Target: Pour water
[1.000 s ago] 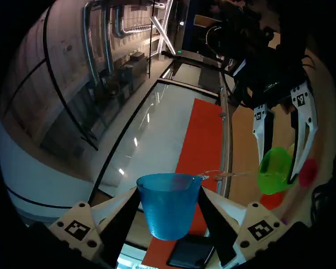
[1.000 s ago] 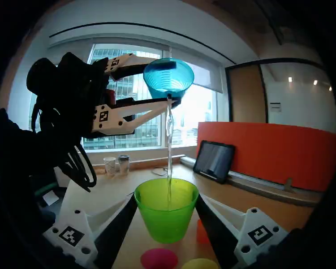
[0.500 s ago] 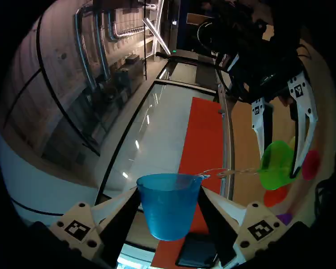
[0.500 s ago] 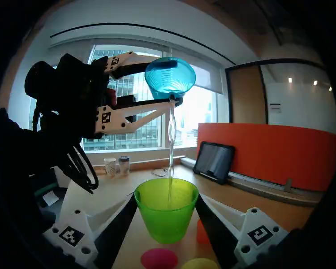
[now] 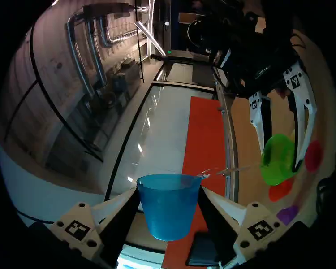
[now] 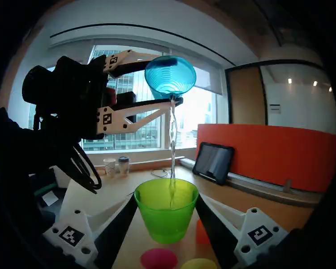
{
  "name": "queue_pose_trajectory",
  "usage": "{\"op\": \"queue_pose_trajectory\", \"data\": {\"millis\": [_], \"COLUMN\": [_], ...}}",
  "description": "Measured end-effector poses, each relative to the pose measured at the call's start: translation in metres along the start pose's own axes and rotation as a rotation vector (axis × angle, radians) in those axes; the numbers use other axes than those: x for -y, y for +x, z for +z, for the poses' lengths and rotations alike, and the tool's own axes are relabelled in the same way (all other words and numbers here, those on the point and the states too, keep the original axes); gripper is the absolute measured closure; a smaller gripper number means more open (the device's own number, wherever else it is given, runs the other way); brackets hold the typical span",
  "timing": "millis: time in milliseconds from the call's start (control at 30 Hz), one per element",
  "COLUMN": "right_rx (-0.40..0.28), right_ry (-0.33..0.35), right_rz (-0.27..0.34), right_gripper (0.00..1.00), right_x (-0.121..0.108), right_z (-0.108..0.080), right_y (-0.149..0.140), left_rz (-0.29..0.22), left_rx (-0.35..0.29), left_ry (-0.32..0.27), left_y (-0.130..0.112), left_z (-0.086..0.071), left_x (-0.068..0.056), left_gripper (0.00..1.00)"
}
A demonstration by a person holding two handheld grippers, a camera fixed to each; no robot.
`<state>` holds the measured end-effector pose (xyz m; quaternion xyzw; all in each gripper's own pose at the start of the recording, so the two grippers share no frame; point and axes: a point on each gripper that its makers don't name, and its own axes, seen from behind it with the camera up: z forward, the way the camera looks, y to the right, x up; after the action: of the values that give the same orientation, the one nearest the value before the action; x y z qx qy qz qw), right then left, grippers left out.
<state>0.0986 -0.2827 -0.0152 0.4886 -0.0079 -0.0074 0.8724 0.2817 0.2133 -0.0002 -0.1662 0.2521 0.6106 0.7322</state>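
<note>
I've got L gripper (image 5: 169, 190) jaws pinching tipped blue cup (image 6: 170, 80) at 12 o'clock, water (image 6: 172, 148) streaming into green cup (image 6: 166, 217) pinched in R gripper (image 6: 166, 197) jaws.

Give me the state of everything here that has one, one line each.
blue cup, tipped, pouring out
green cup, upright, catching water
water stream, falling from blue cup into green cup
left gripper, shut on blue cup
right gripper, shut on green cup
tablet, propped up leaning, screen dark
</note>
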Motion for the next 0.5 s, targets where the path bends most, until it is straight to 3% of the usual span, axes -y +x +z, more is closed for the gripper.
{"op": "queue_pose_trajectory", "data": {"millis": [500], "right_rx": [-0.003], "right_ry": [0.001], "right_rz": [-0.004], "right_gripper": [0.09], "right_x": [0.0], "right_z": [0.0017], "right_y": [0.0017], "left_rz": [0.087], "left_rx": [-0.012], "left_ry": [0.006], "left_y": [0.0045], "left_z": [-0.0034], "left_x": [-0.0028], "left_gripper": [0.14]}}
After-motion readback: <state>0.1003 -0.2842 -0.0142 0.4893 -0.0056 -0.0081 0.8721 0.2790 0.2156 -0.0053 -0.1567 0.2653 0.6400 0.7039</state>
